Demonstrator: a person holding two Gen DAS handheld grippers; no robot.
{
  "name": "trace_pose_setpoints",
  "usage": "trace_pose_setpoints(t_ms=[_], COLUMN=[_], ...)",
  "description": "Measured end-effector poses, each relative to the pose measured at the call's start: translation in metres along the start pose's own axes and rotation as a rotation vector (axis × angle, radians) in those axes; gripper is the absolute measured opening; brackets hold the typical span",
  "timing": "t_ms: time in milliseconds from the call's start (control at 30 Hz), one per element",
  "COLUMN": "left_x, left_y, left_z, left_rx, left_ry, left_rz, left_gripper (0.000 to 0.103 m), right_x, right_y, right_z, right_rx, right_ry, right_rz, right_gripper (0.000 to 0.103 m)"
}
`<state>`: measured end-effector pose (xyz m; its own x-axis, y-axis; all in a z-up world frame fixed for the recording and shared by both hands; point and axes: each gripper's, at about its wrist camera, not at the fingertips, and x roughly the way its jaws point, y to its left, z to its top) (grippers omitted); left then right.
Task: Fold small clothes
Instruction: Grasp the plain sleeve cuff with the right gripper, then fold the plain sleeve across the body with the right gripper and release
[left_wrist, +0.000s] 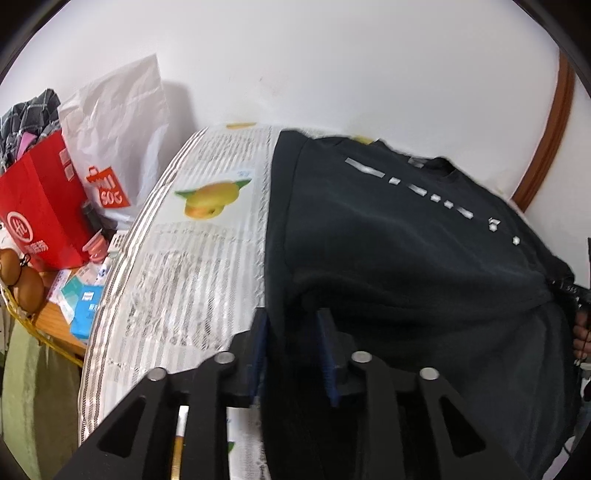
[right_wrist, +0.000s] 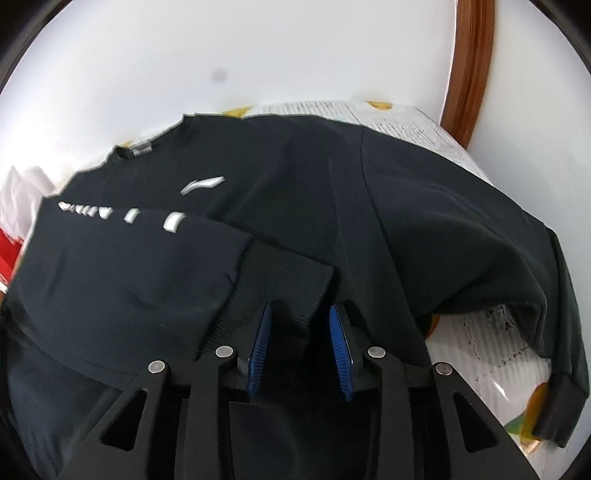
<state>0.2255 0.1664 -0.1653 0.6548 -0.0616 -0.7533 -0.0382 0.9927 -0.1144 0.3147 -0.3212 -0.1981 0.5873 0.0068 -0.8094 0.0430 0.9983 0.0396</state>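
The black sweatshirt (right_wrist: 295, 177) lies on the paper-covered table (left_wrist: 177, 258), one sleeve (right_wrist: 129, 258) already folded across. Both hand-held grippers, left (left_wrist: 293, 332) and right (right_wrist: 301, 325), stand narrowly apart around fabric, not pinching; the other sleeve (right_wrist: 517, 280) and body remain unfolded.

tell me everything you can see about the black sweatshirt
The black sweatshirt is soft, matte knit, with a crew neck, ribbed cuffs and silver marks on chest and sleeve. It lies front up on a table cover printed with text and fruit. One sleeve is folded across the body, its ribbed cuff between the right gripper fingers. The other sleeve trails off to the side. The left gripper fingers straddle its lower edge.
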Motion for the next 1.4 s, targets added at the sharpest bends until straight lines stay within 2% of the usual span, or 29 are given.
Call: trace_pose_setpoints(t_ms=[67, 200, 267, 300, 400, 467, 533, 600, 667, 733, 967, 1033, 1067, 1100, 1133, 1167, 1200, 1400], left_x=[0.001, 0.022, 0.036, 0.045, 0.038, 0.031, 0.027, 0.025, 0.025, 0.023, 0.023, 0.024, 0.024, 0.025, 0.025, 0.025, 0.025, 0.025], left_y=[-0.003, -0.006, -0.009, -0.011, -0.013, -0.014, -0.016, -0.019, -0.024, -0.028, -0.027, -0.025, -0.024, -0.023, -0.023, -0.023, -0.023, -0.021], left_z=[0.008, 0.022, 0.019, 0.015, 0.008, 0.005, 0.0, -0.007, -0.016, -0.022, -0.025, -0.025, -0.025, -0.024, -0.025, -0.025, -0.025, -0.025], left_rx=[0.001, 0.002, 0.026, 0.046, 0.057, 0.061, 0.063, 0.063, 0.085, 0.098, 0.066, 0.053, 0.049, 0.044, 0.041, 0.038, 0.036, 0.022], left_ry=[-0.02, 0.004, 0.058, 0.098, 0.07, 0.065, 0.071, 0.071, 0.071, 0.038, 0.013, 0.016, 0.017, 0.019, 0.019, 0.02, 0.02, 0.02], left_rz=[-0.002, 0.025, 0.085, 0.115, 0.124, 0.116, 0.1, 0.095, 0.122, 0.149, 0.163, 0.161, 0.159, 0.157, 0.158, 0.156, 0.155, 0.155], left_gripper=[0.041, 0.041, 0.041, 0.043, 0.043, 0.042, 0.043, 0.049, 0.05, 0.05, 0.055, 0.056, 0.057, 0.058, 0.059, 0.059, 0.059, 0.063], right_x=[-0.01, -0.046, -0.069, -0.079, -0.11, -0.122, -0.13, -0.131, -0.125, -0.115, -0.083, -0.073, -0.072, -0.069, -0.068, -0.069, -0.068, -0.086], right_y=[-0.004, -0.009, -0.014, -0.018, -0.044, -0.067, -0.097, -0.125, -0.151, -0.17, -0.182, -0.182, -0.18, -0.178, -0.178, -0.179, -0.181, -0.186], right_z=[-0.004, -0.013, -0.023, -0.028, -0.05, -0.063, -0.076, -0.087, -0.099, -0.111, -0.11, -0.108, -0.107, -0.105, -0.104, -0.103, -0.102, -0.091], right_rx=[0.017, 0.051, 0.037, 0.03, 0.029, 0.05, 0.095, 0.142, 0.191, 0.23, 0.21, 0.197, 0.184, 0.175, 0.17, 0.173, 0.173, 0.211], right_ry=[-0.007, -0.042, -0.076, -0.096, -0.156, -0.169, -0.167, -0.152, -0.11, -0.072, -0.067, -0.046, -0.064, -0.065, -0.073, -0.083, -0.085, -0.086], right_rz=[-0.007, 0.038, 0.03, 0.007, -0.096, -0.149, -0.205, -0.231, -0.259, -0.253, -0.263, -0.288, -0.305, -0.309, -0.31, -0.319, -0.352, -0.345], right_gripper=[0.033, 0.039, 0.043, 0.045, 0.053, 0.053, 0.06, 0.067, 0.068, 0.068, 0.068, 0.068, 0.068, 0.067, 0.055, 0.041, 0.017, 0.011])
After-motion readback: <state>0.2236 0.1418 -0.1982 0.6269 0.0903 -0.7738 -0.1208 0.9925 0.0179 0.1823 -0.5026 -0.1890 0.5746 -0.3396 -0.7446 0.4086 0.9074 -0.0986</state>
